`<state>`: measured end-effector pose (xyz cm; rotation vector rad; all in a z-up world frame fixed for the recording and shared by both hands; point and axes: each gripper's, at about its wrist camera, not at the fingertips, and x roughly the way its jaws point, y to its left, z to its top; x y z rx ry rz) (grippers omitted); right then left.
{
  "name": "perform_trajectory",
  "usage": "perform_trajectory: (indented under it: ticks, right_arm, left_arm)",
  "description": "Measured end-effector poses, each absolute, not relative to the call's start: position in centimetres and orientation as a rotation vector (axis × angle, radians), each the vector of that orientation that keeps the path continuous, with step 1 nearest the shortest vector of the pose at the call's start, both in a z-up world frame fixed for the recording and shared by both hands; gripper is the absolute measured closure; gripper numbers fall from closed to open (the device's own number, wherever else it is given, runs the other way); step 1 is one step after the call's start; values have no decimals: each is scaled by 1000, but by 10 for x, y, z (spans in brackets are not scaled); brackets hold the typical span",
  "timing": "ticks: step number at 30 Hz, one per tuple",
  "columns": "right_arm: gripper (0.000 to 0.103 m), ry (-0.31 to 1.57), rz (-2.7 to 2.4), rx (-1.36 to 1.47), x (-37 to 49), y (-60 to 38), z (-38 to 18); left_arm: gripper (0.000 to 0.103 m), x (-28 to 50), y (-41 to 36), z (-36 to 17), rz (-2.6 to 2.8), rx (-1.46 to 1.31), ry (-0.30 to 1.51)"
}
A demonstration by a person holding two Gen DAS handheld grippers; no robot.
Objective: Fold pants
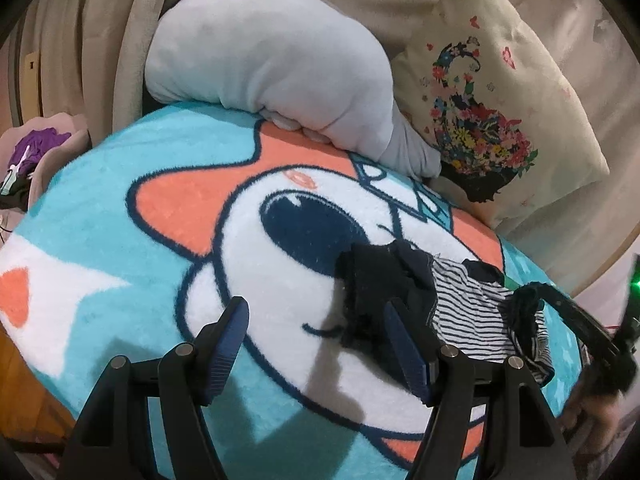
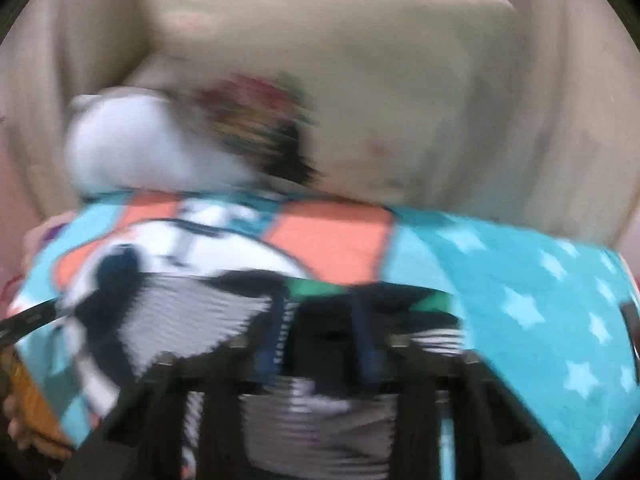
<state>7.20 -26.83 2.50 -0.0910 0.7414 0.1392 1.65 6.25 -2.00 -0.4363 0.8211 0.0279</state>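
Observation:
Small striped pants (image 1: 472,312) with dark cuffs lie crumpled on a turquoise cartoon blanket (image 1: 120,184). My left gripper (image 1: 316,320) is open and empty; its right finger sits over the dark cuff (image 1: 368,292). My right gripper (image 1: 536,300) shows at the pants' right end in the left wrist view. In the blurred right wrist view, my right gripper (image 2: 324,316) has its jaws around the pants (image 2: 192,312); dark fabric lies between the fingers, and the grip is unclear.
A grey plush toy (image 1: 272,68) and a floral cream pillow (image 1: 492,104) lie at the blanket's far edge against beige bedding. A purple item (image 1: 32,148) sits at the far left.

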Motion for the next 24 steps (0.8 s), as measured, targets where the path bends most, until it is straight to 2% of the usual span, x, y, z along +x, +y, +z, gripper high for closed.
perform_trajectory:
  ticks: [4, 8, 9, 11, 13, 17, 20, 22, 24]
  right_arm:
    - [88, 905, 130, -57, 107, -282, -20]
    - [88, 857, 114, -98, 92, -274, 5]
    - [85, 825, 140, -82, 85, -270, 16]
    - [64, 814, 251, -78, 73, -251, 31]
    - [54, 838, 364, -87, 67, -223, 35]
    - [43, 986, 567, -111, 66, -153, 21]
    - [42, 1100, 594, -157, 77, -106, 9]
    - [33, 1139, 578, -235, 82, -80, 3]
    - [29, 1153, 540, -318, 90, -62, -4]
  left_arm:
    - [30, 14, 65, -21, 43, -450, 834]
    - [29, 11, 80, -22, 105, -460, 819]
    - [29, 11, 85, -25, 123, -472, 823]
    - [29, 16, 93, -34, 145, -494, 845]
    - [29, 15, 99, -42, 158, -523, 865]
    - [29, 6, 105, -41, 166, -547, 846]
    - [29, -1, 107, -38, 151, -560, 818]
    - [29, -6, 108, -38, 140, -570, 810]
    - [29, -8, 108, -40, 129, -576, 810]
